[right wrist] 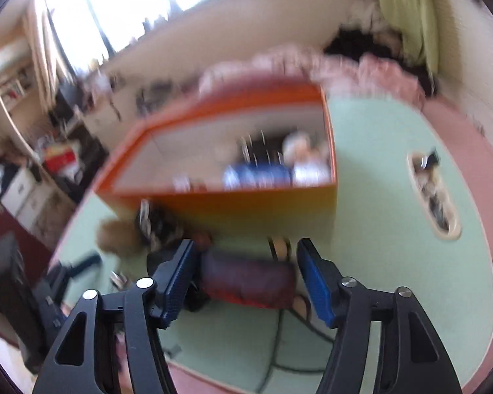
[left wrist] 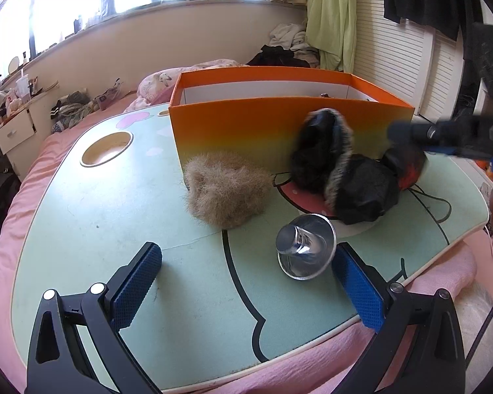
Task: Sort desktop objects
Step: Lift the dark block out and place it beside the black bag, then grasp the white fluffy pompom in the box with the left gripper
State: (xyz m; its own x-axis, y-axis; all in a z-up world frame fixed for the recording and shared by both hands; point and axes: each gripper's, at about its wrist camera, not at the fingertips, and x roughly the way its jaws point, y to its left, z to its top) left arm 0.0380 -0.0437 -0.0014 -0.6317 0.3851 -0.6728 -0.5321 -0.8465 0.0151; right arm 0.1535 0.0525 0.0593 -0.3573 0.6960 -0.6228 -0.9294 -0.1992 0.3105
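Left wrist view: the left gripper (left wrist: 246,279) hangs over the pale green lap table (left wrist: 82,229), jaws spread wide, nothing between them. Just inside its right finger lies a shiny metal funnel (left wrist: 307,246) on its side. Ahead sits a tan fluffy ball (left wrist: 225,190), and right of it two black fur-trimmed pieces (left wrist: 338,170) against the orange box (left wrist: 279,128). Little of the box's inside shows from here. No readable writing anywhere.

Right wrist view, heavily blurred: the right gripper (right wrist: 246,279) stands released, jaws apart, and a dark red pouch (right wrist: 246,279) lies on the table between the fingers; whether the pads touch it I cannot tell. Beyond, the orange box holds something blue, something white and a dark item, too smeared to name. A cutout slot (right wrist: 434,193) sits ahead to the right, with small things in it.
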